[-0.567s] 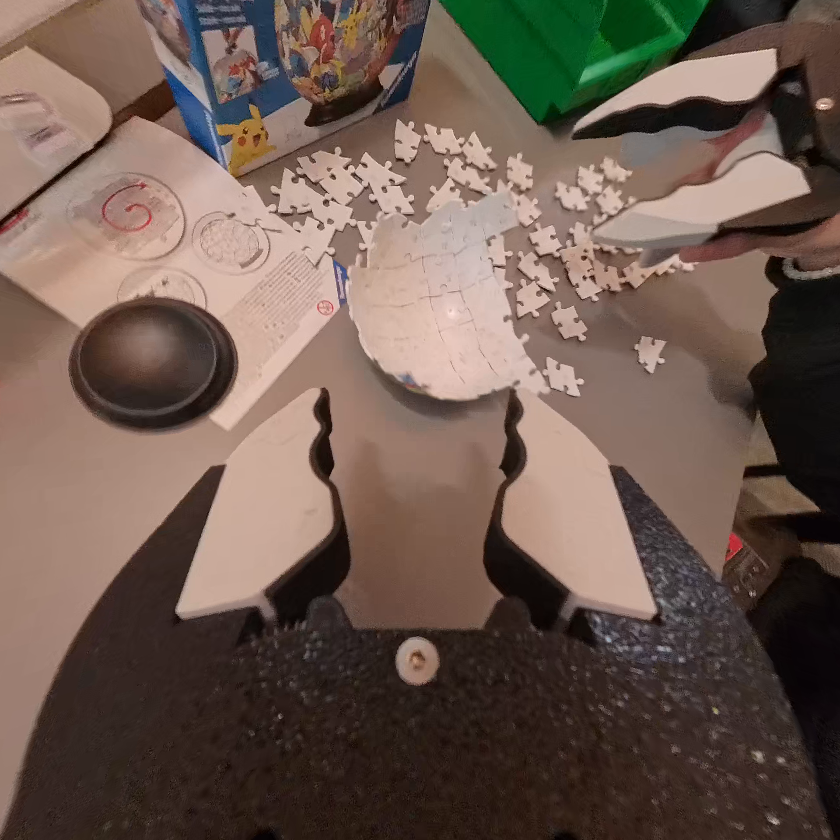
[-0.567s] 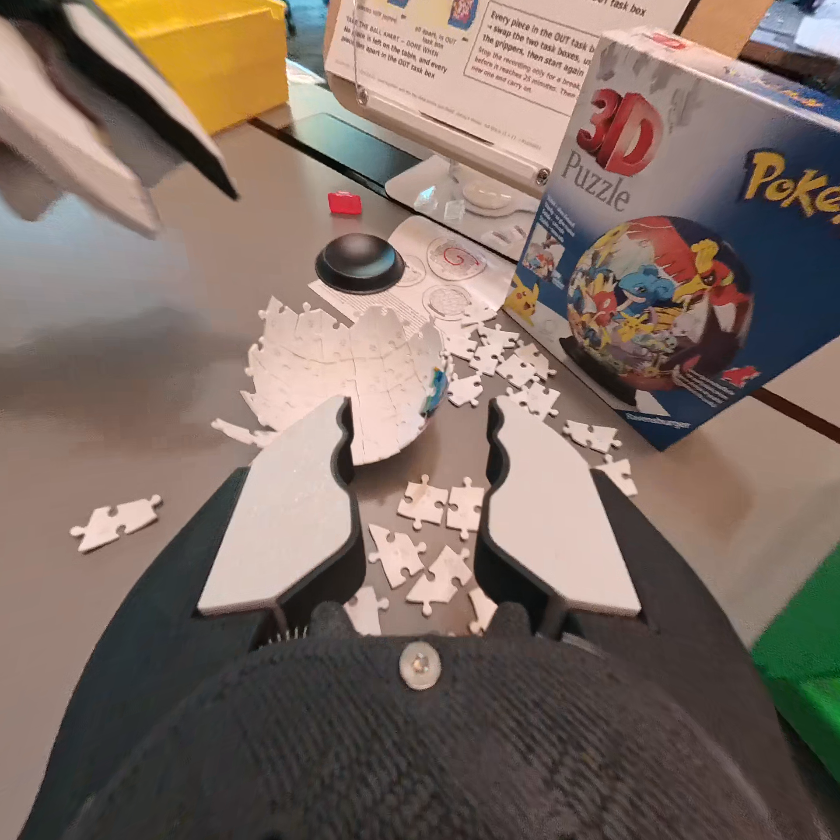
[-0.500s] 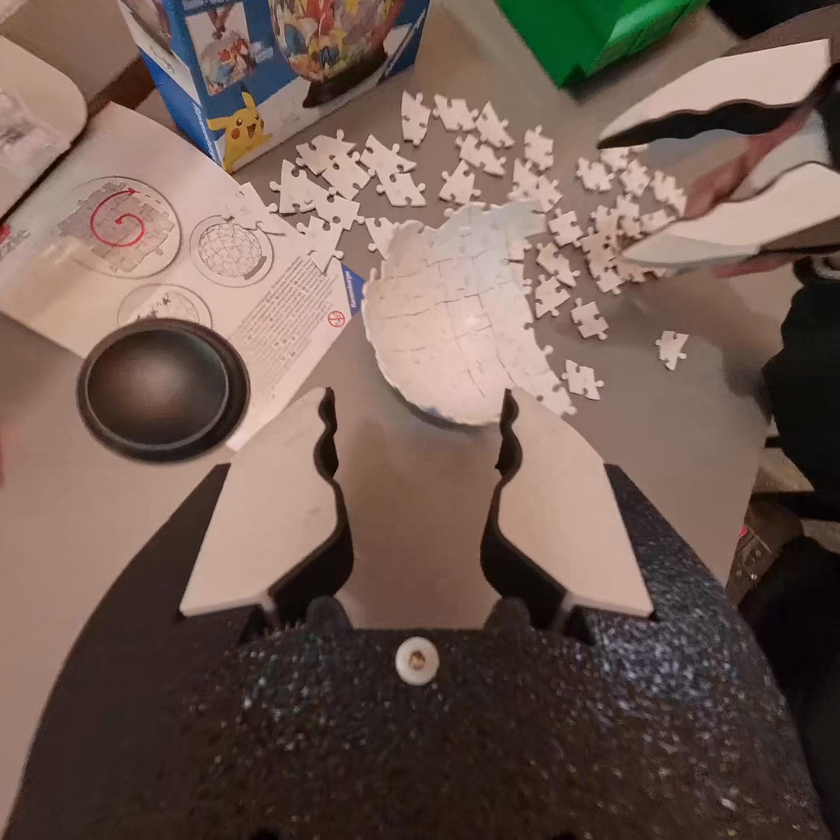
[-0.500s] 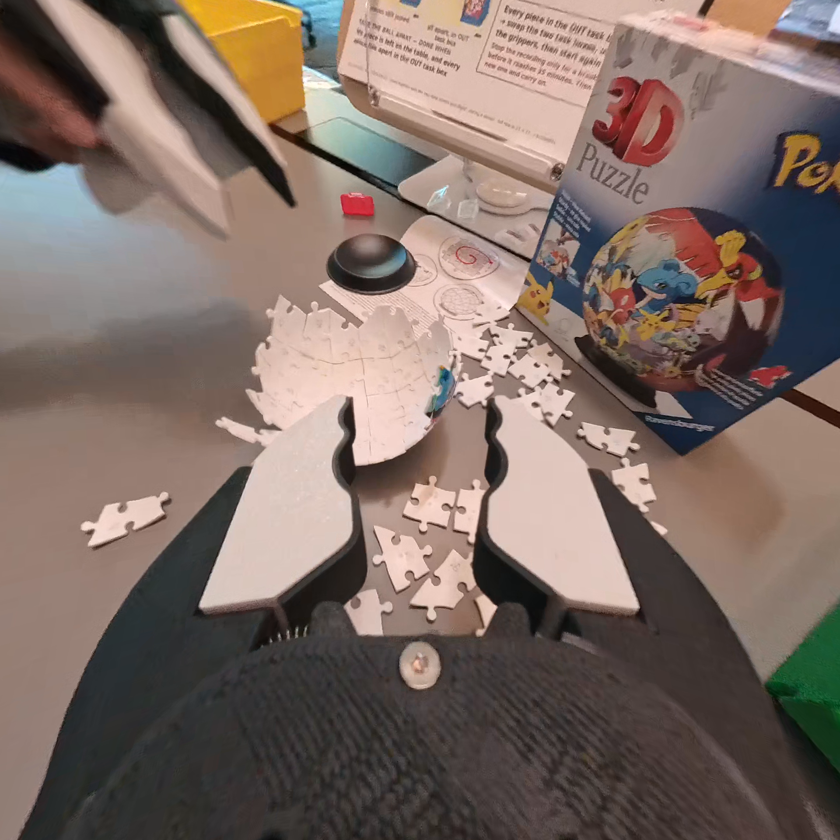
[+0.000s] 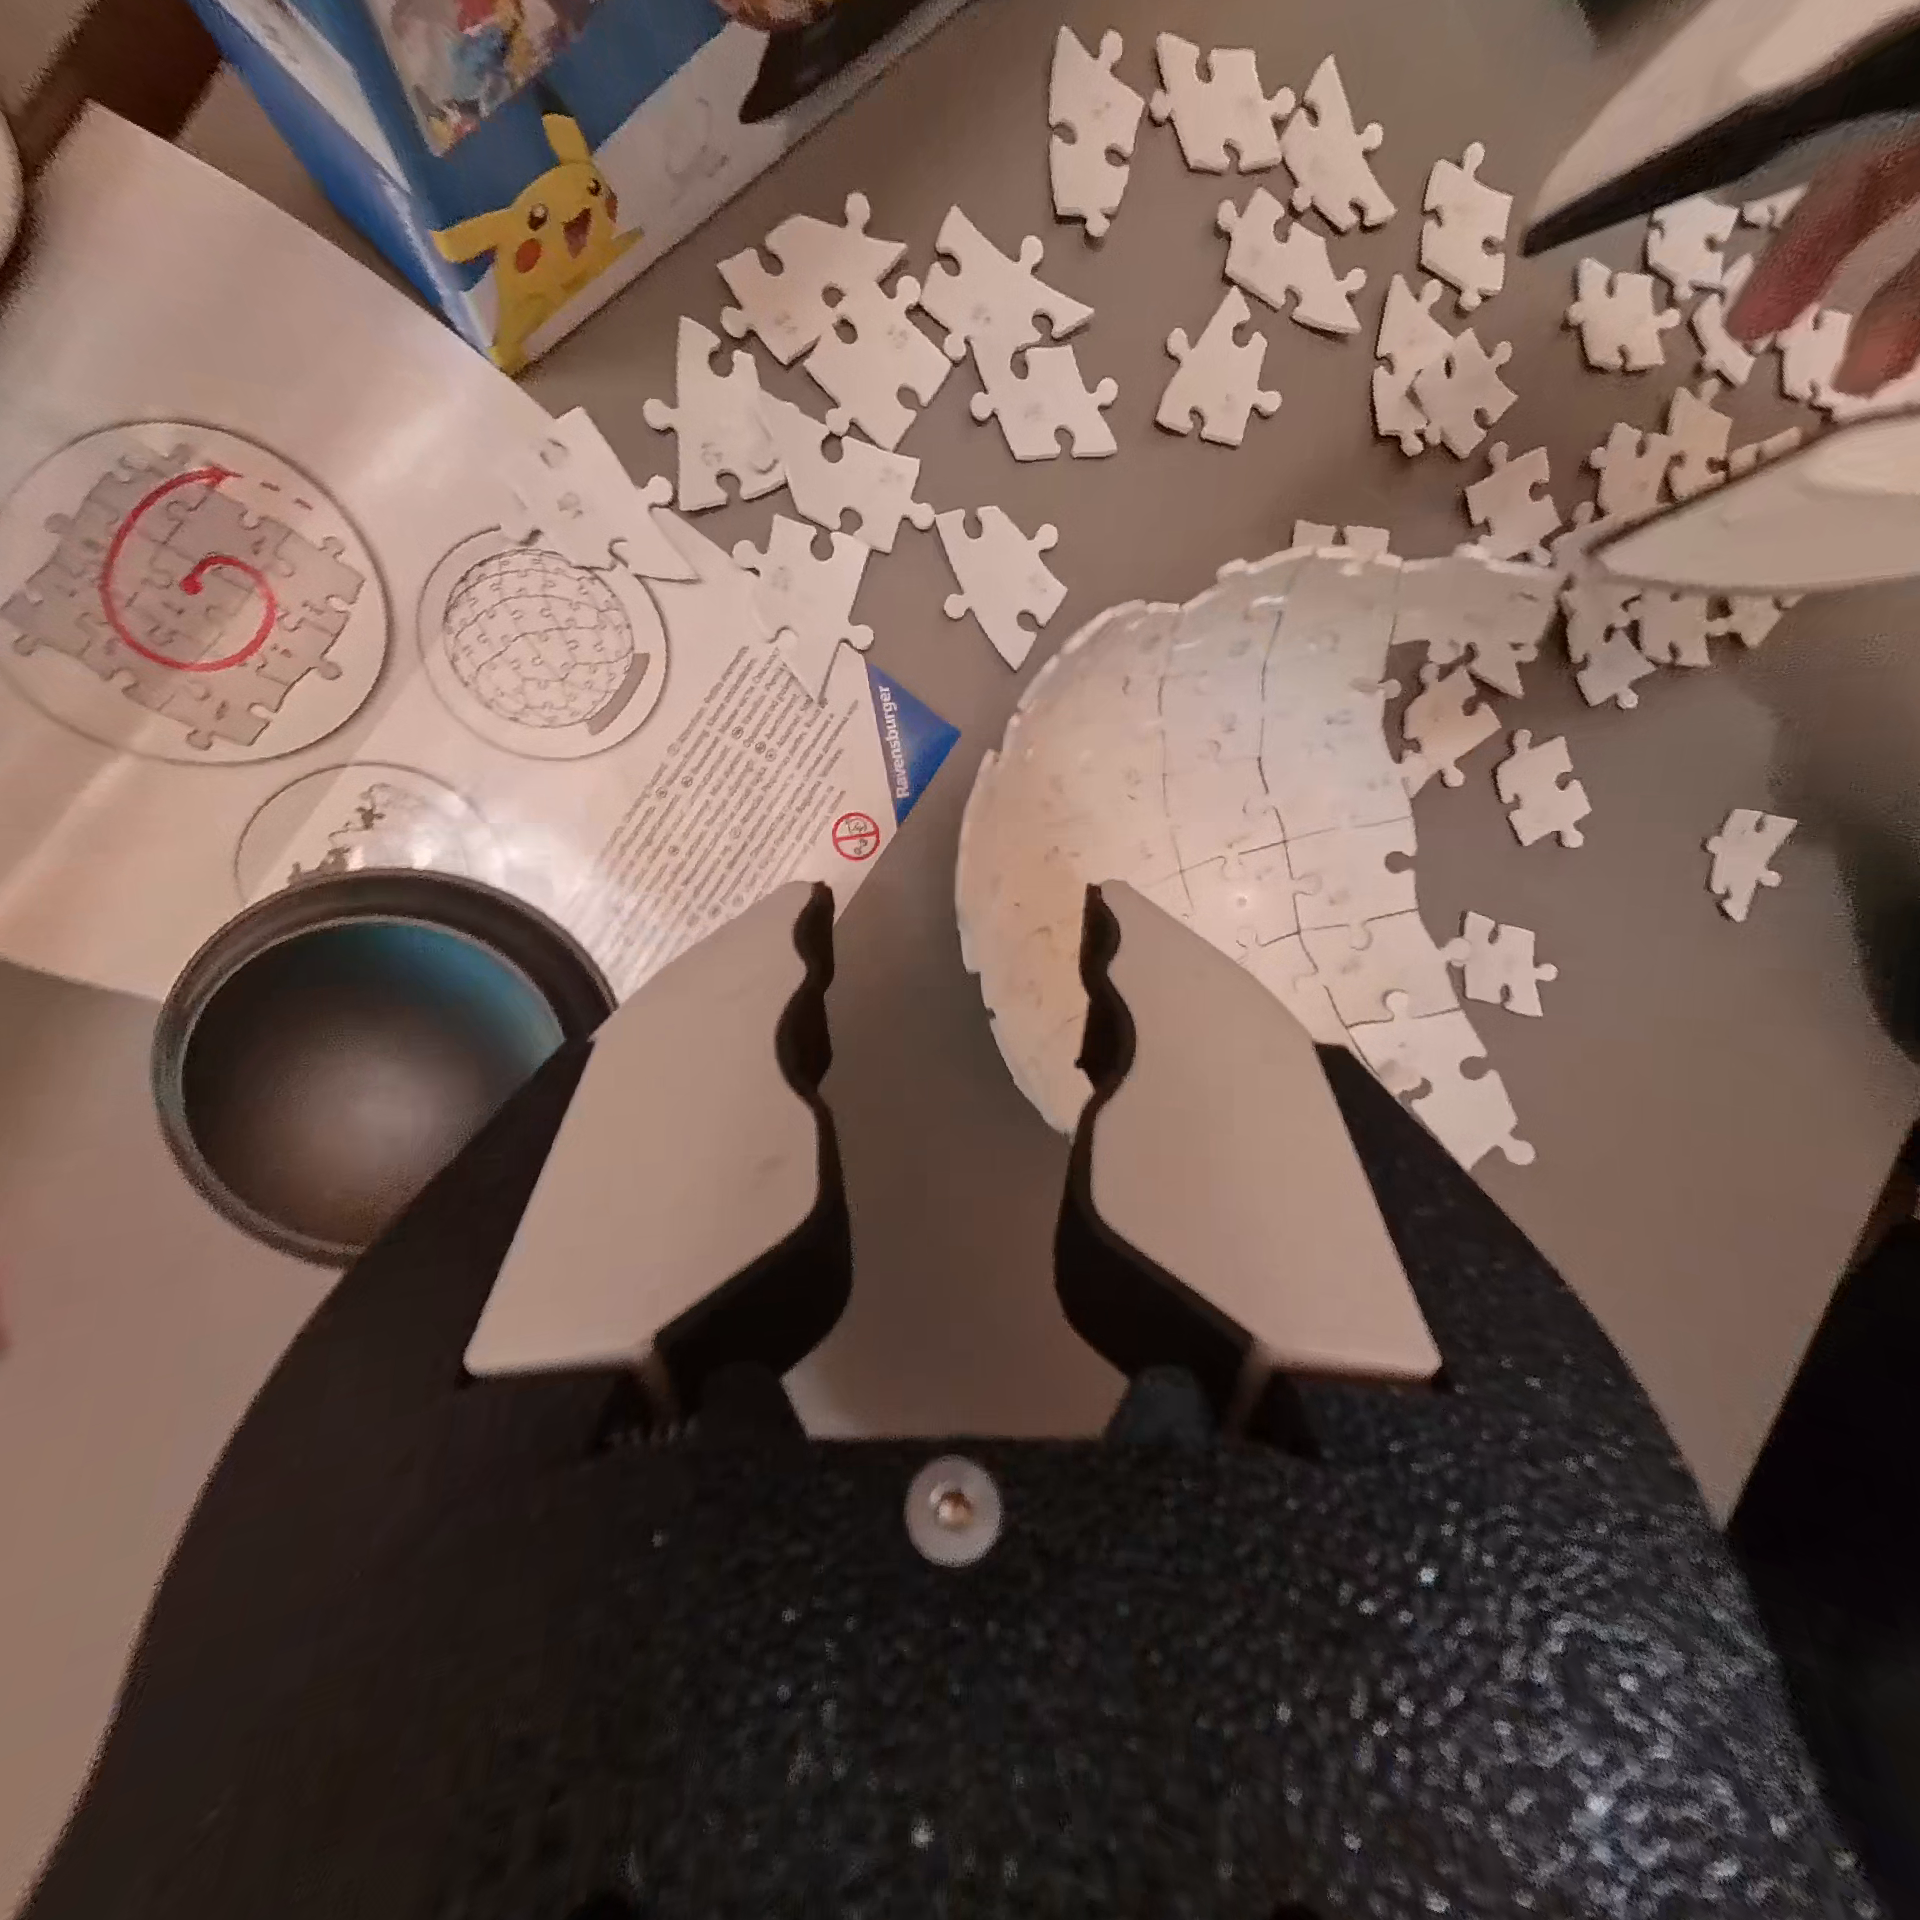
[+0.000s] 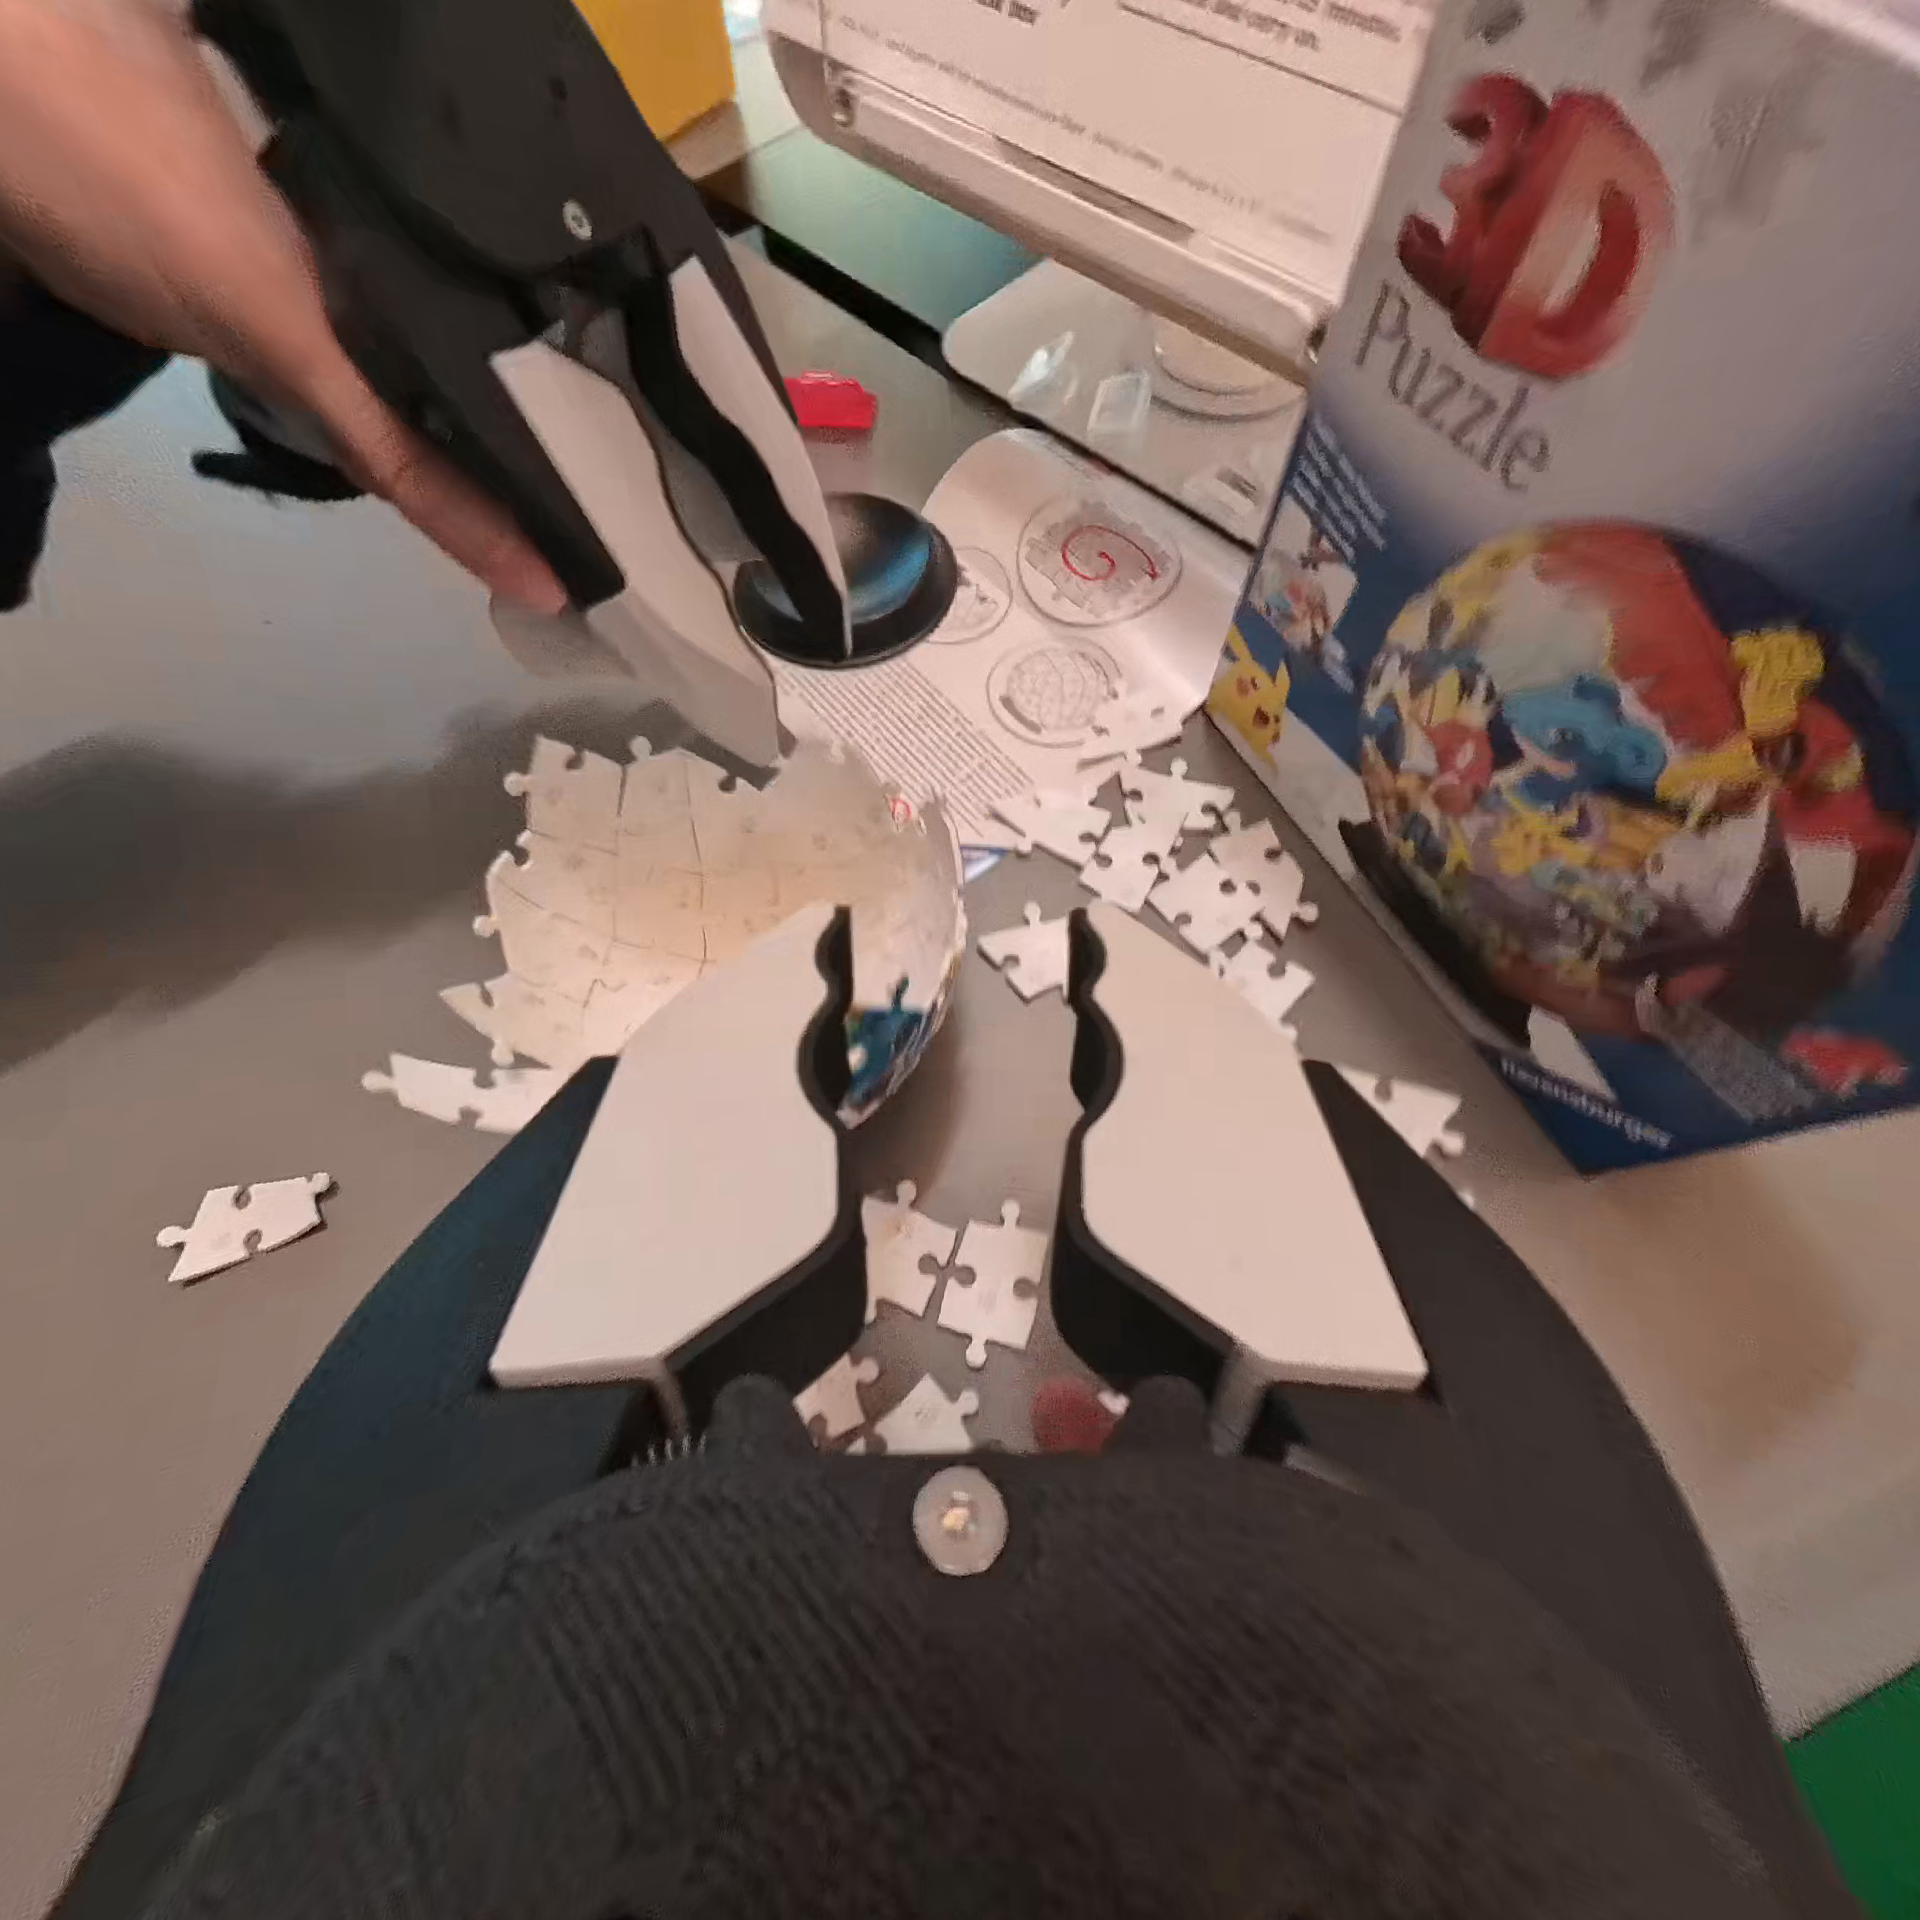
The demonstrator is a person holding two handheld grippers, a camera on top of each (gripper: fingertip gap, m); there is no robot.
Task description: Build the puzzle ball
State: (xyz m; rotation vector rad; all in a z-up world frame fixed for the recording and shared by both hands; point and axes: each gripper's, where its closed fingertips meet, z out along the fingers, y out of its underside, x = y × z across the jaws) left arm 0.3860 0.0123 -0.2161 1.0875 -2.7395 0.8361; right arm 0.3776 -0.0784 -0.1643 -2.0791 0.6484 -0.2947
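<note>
At the half-built shell (image 5: pixel 1226 821): both grippers closing in.
L gripper (image 5: pixel 951 914) and R gripper (image 6: pixel 956 925) were open w/ nothing held; next, prob. grip the rim.

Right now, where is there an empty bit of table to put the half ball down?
The table is bare left of the half ball, with just one stray piece. Also free: the strip near the right gripper, below the puzzle box. It is crowded between ball and box, where loose pieces and the instruction sheet lie.
</note>
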